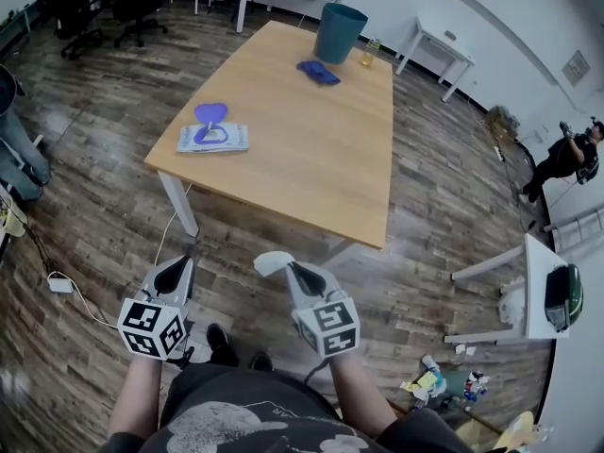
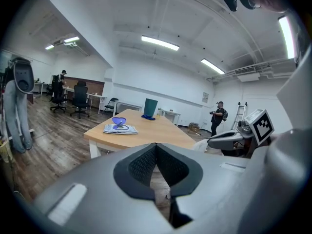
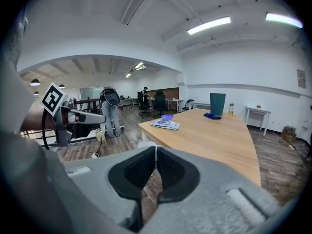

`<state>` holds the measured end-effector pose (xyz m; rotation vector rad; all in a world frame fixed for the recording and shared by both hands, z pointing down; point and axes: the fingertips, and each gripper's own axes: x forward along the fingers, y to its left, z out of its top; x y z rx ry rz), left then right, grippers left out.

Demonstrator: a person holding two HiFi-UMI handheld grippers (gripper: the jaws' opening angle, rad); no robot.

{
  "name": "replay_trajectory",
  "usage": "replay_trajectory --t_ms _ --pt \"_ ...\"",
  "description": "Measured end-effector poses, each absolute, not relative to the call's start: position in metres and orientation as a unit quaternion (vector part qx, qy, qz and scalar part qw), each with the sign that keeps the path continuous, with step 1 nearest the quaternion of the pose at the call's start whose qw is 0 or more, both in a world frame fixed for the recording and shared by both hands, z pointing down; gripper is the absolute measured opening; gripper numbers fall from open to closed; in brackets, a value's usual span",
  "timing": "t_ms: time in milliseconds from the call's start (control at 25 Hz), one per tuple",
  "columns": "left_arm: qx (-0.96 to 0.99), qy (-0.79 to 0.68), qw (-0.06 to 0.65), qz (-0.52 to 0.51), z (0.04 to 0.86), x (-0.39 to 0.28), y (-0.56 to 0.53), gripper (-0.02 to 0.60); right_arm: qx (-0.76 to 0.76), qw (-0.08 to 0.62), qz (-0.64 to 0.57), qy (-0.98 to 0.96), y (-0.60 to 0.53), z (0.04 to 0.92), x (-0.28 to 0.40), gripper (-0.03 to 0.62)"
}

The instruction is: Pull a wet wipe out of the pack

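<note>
Table (image 1: 311, 149) holds pack (image 1: 212, 138), well ahead; right jaws pinch white wipe (image 1: 271, 263) (left jaws shut).

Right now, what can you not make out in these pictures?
1. Wipe pack: its print, and whether a wipe sticks out, are too small in all views.
2. White piece at the right claw's tip: wipe or not is unclear; the right gripper view shows only a sliver.
3. Teal bin: its inside, hidden by its wall in the head view.

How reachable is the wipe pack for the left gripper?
Probably not yet: the left gripper is over floor, short of the table, with the wipe pack beyond it. Nothing blocks the way; stepping closer should do.
</note>
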<state>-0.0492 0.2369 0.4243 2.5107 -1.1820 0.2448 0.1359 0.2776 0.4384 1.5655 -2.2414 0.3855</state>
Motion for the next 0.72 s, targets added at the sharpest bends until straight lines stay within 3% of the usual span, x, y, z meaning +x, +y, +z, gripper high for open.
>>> replay_trajectory --t_ms 720 --pt "0.873 -0.453 0.133 0.120 0.424 -0.051 0.265 0.018 0.512 0.203 0.109 -0.827 0.292 0.435 0.123 0.002"
